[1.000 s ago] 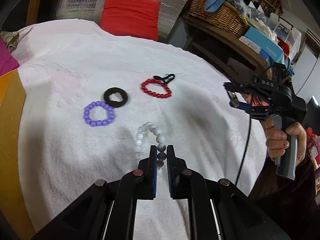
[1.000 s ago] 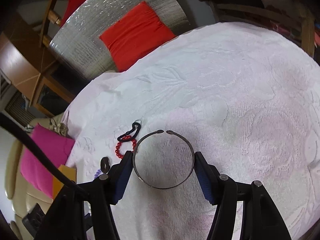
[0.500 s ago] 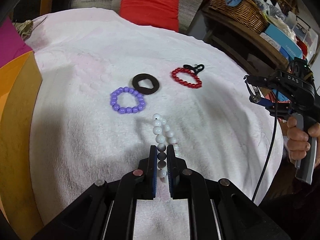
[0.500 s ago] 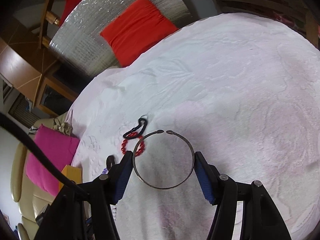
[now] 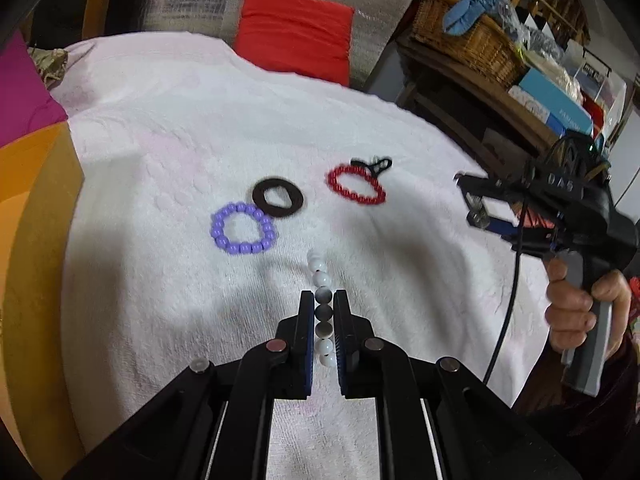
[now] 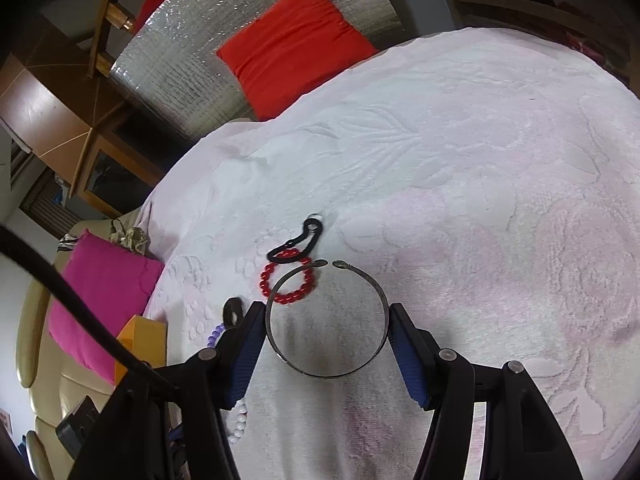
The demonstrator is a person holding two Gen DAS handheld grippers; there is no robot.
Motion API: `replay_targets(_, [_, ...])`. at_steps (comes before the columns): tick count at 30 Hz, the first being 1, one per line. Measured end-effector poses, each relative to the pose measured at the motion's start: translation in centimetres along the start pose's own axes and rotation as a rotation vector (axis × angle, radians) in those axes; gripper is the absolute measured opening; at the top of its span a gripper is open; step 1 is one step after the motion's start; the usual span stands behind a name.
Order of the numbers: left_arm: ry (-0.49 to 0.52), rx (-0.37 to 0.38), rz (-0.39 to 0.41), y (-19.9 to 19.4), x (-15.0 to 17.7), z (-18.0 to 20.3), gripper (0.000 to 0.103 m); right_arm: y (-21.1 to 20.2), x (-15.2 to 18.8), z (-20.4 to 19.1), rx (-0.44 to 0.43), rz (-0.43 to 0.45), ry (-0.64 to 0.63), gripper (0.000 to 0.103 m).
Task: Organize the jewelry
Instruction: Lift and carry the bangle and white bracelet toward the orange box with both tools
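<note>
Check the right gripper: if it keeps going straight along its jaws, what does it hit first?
Likely the white cloth. The right gripper, jaws clamped on the metal bangle, points down at it. The red bracelet lies just left of that line, under the bangle's open end; it might get clipped, but depth is unclear.

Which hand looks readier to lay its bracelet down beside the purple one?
Probably the left: the left gripper pinches the white and grey bead bracelet close to the purple bead bracelet. The right gripper, holding the open metal bangle, is farther off.
</note>
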State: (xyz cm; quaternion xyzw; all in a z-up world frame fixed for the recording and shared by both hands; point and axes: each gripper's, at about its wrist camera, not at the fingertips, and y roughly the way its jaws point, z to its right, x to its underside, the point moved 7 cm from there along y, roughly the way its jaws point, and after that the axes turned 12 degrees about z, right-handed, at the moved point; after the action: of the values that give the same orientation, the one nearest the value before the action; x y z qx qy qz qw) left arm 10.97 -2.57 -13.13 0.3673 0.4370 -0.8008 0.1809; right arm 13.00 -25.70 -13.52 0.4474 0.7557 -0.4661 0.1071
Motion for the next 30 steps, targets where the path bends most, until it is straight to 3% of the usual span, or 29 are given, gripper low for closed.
replay_targets(22, [-0.072, 0.009, 0.158, -5.7, -3.5, -2.1, 0.009, 2.1, 5.2, -7.4, -0.133, -0.088, -0.12, 0.064])
replay_targets(30, [-0.094, -0.033, 0.259, -11.6, -4.4, -4.0, 0.009, 3.1, 7.8, -11.2, -0.196, -0.128, -0.166, 0.064])
